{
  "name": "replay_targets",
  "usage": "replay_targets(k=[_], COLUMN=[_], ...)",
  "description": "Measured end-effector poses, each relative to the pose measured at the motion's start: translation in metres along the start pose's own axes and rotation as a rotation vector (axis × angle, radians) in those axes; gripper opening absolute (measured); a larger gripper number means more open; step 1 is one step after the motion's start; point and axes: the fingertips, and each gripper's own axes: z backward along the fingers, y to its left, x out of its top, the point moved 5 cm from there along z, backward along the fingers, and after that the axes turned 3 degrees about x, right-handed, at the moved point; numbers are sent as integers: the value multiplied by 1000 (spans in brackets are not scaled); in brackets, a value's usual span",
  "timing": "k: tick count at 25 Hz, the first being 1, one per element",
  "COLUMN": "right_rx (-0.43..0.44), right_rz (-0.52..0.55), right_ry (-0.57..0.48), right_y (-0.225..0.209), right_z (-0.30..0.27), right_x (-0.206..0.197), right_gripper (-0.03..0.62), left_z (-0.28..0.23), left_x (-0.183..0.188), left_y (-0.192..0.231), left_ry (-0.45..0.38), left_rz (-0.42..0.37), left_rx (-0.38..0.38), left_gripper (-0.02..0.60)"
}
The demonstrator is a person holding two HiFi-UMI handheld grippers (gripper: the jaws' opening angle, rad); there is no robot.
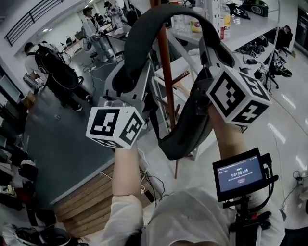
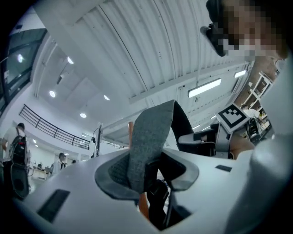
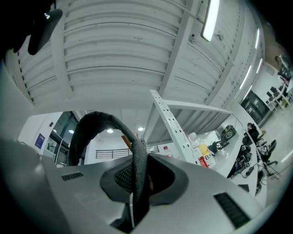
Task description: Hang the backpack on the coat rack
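Head view is showing the left claw (image 1: 126, 79) at centre left, tilting upward and pinching one end of the grey padded strap (image 1: 159, 14) of the backpack. Its own view is confirming this: the jaws are standing narrow, with the pads pressing on the strap (image 2: 149, 137) that is rising between them.

From there the strap is arching across the top of the frame. Behind the arch, the red-brown pole of the coat rack (image 1: 165, 62) is running down the middle. A dark padded part of the backpack (image 1: 185, 132) is hanging below in the centre, between the two forearms; how much of the bag is dangling under it cannot be made out.

At centre right, the right claw (image 1: 208, 54) is clamping the other end of the arch, its jaws nearly together on the strap (image 3: 136, 169). In the upper right, a white tabletop (image 1: 250, 24) is carrying bottles (image 1: 224, 19).

The strap is looking soft and limp, likely sagging once tension is dropping, while the bag's weight is probably pulling downward. Gripping the padding on both sides of the arch seems right, since this is keeping the loop spread for slipping over the rack.
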Motion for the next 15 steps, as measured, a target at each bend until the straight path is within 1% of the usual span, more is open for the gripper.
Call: replay_targets(k=[3,8,10,12,15], right_rx=[-10,-25,-29,-42,-72], right_rz=[2,52,79,97,119], right_ry=[-4,1,14,30,65], right_y=[2,7,7,5,-3], right_z=[-26,-68,-85,-97,-110], right_x=[14,20,22,23,16], right_gripper=[40,40,40,40,40], left_z=[-20,-54,-67,-81,-97], left_x=[16,23,25,24,11], left_y=[20,57,71,77,78], left_ry=[0,-11,-2,24,65], left_rz=[-6,9,34,78,135], left_rx=[18,34,29,12,-8], left_gripper=[152,152,152,152,152])
